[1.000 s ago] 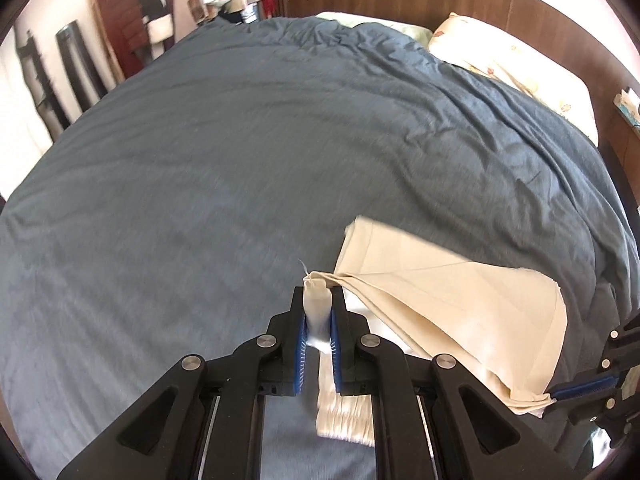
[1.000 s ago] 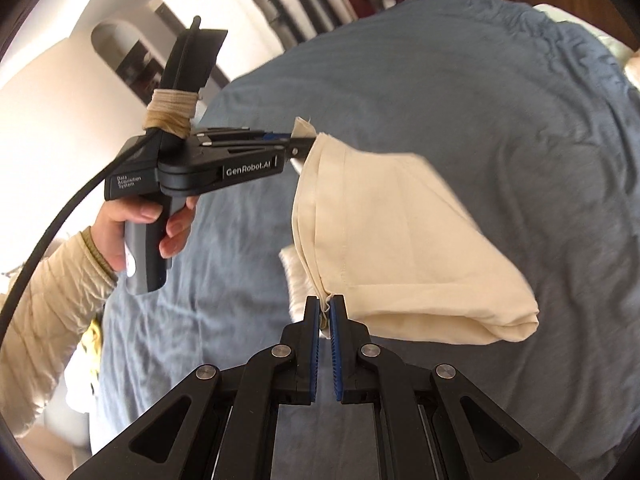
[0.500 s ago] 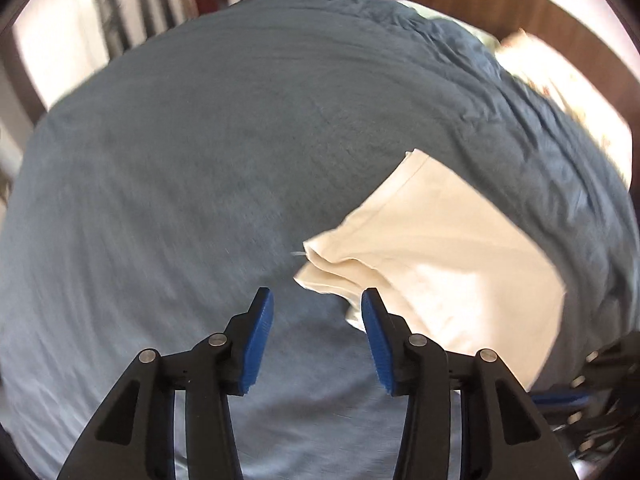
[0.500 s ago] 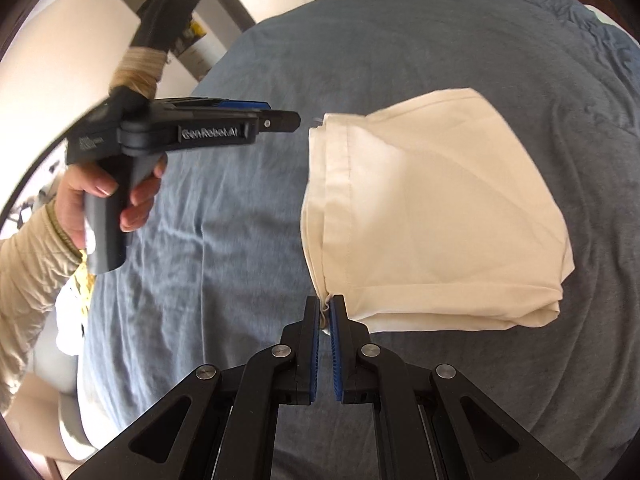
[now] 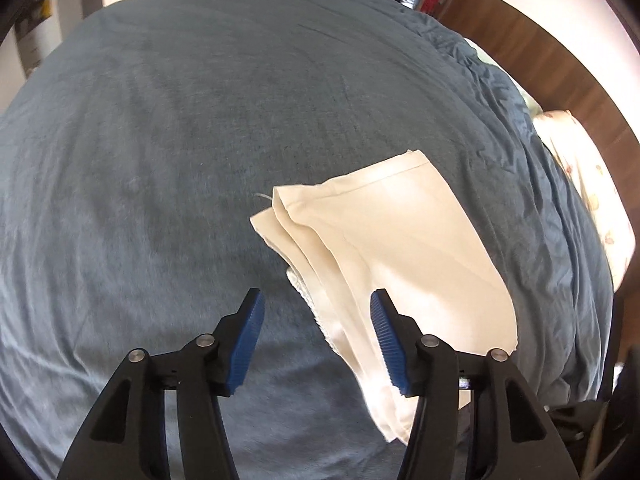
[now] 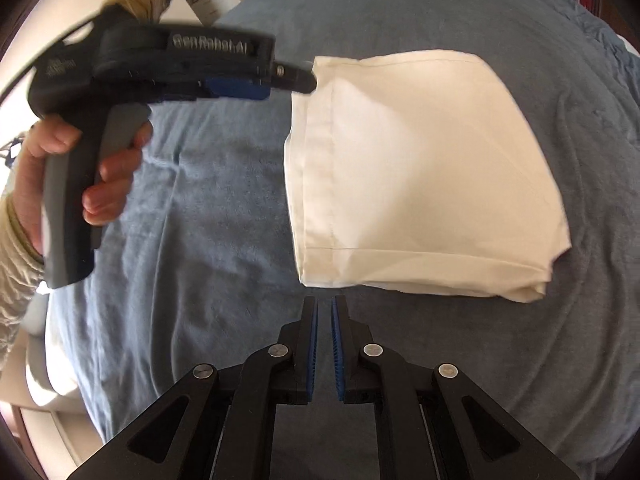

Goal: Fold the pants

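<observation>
In the left wrist view, the cream pants [image 5: 392, 248] lay folded into a compact stack on the blue-grey bedcover [image 5: 180, 140], its layered edges stepped toward the camera. The left gripper [image 5: 316, 312] hung over the near edge of that stack, its jaws opening; fabric showed in the gap between the blue pads [image 5: 250, 340], yet neither pad pressed on it. A pale pillow [image 5: 592, 196] sat by the wooden headboard [image 5: 560, 68] at the right.

In the right wrist view, the pants [image 6: 420, 168] rested flat on the bedcover [image 6: 208, 220], hem seams along the left side. The right gripper [image 6: 325, 308] was almost closed, a thin slit between its pads, holding nothing, just short of the stack's near edge. The person's hand [image 6: 80, 168] gripped the left gripper's handle; its tip [image 6: 298, 80] seemed to meet the far corner, though blur made that uncertain.
</observation>
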`<action>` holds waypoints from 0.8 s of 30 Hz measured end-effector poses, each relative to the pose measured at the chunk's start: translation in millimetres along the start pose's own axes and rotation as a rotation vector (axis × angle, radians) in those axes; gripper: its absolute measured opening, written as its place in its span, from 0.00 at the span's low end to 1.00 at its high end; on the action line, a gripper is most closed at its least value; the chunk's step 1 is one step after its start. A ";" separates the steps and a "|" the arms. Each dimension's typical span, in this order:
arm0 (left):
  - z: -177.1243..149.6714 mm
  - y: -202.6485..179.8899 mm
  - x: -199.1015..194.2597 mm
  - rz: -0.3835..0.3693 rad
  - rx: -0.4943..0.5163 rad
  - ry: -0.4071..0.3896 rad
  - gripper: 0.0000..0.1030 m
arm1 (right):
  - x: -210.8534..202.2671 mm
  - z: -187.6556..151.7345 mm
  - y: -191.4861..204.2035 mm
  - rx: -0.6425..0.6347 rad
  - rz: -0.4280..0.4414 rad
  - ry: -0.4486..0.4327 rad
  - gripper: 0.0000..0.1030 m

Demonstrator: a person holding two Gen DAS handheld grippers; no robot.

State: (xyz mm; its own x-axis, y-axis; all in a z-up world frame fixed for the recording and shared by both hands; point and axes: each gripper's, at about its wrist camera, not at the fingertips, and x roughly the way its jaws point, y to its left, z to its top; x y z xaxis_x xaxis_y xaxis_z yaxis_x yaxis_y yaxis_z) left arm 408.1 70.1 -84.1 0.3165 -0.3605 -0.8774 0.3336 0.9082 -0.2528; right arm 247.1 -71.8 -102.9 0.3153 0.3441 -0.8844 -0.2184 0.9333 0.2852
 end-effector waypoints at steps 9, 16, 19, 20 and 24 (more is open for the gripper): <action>-22.5 -4.3 7.2 -0.039 -0.215 0.005 0.58 | -45.6 39.6 -70.4 0.139 -0.117 -0.221 0.35; -24.8 -19.9 14.4 -0.039 -0.193 0.005 0.59 | -4.9 74.4 -63.8 -0.027 -0.078 -0.203 0.35; -25.5 -21.8 19.4 -0.033 -0.195 0.010 0.59 | 13.8 77.6 -62.2 -0.030 -0.050 -0.154 0.35; -26.0 -21.2 21.2 -0.031 -0.203 0.011 0.59 | 20.5 77.2 -62.7 -0.034 -0.071 -0.143 0.35; -28.1 -17.2 29.9 -0.031 -0.235 0.027 0.60 | 32.2 72.9 -71.7 -0.060 -0.180 -0.112 0.35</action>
State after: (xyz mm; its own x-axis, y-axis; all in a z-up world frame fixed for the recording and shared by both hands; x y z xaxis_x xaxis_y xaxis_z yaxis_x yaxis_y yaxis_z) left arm 386.9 49.7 -117.4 0.2842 -0.3865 -0.8774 0.1259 0.9223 -0.3655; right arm 340.3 -120.1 -124.9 0.4541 0.1851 -0.8715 -0.2026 0.9740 0.1012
